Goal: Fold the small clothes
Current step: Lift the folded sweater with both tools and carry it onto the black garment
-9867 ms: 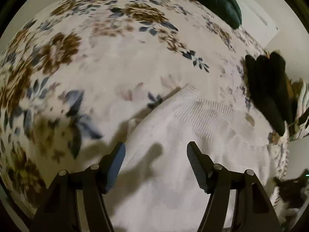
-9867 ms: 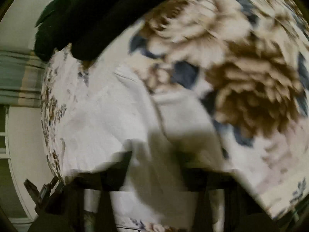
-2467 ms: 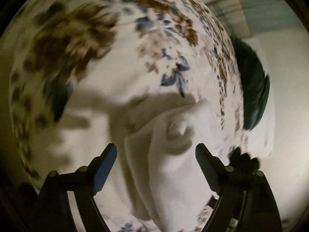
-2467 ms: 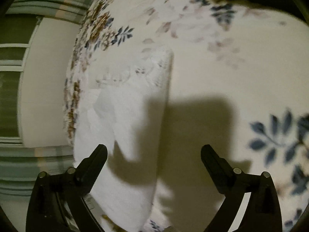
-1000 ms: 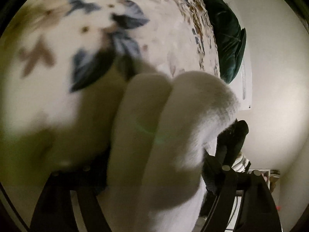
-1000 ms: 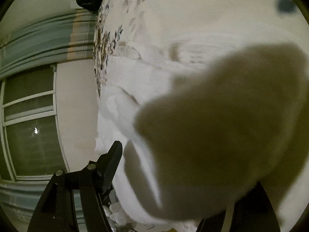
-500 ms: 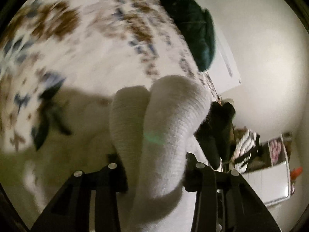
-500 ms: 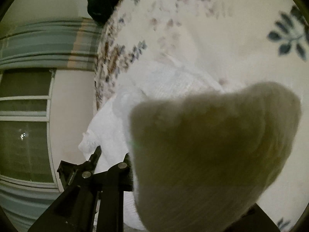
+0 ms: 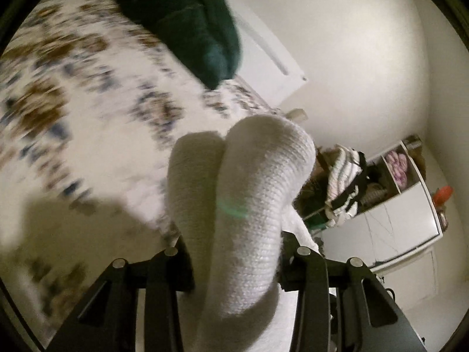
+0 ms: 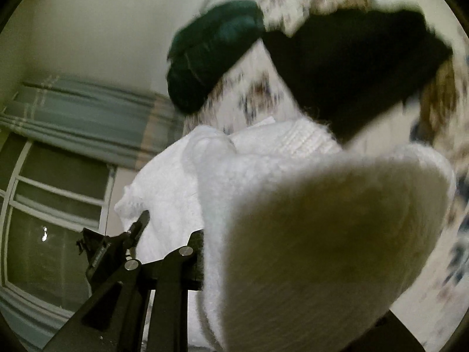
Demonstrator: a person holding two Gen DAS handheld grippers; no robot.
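The left tool [image 9: 234, 261] pinches a bunched fold of the white knit garment [image 9: 252, 193], lifted above the floral bed [image 9: 88, 111]. The right tool [image 10: 281, 267] grips another part of it, near a black garment [image 10: 351, 67] and a dark green pillow [image 10: 211, 55]

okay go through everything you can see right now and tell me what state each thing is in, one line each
Left gripper: shut on the white knit garment.
Right gripper: shut on the same garment; only one finger shows.
White knit garment: bunched in folds, lifted between both grippers.
Floral bedspread: spread flat, blurred.
Dark green cushion: resting at the bed's far edge.
Black clothing: lying on the bedspread.
White shelf unit: open compartments, items inside.
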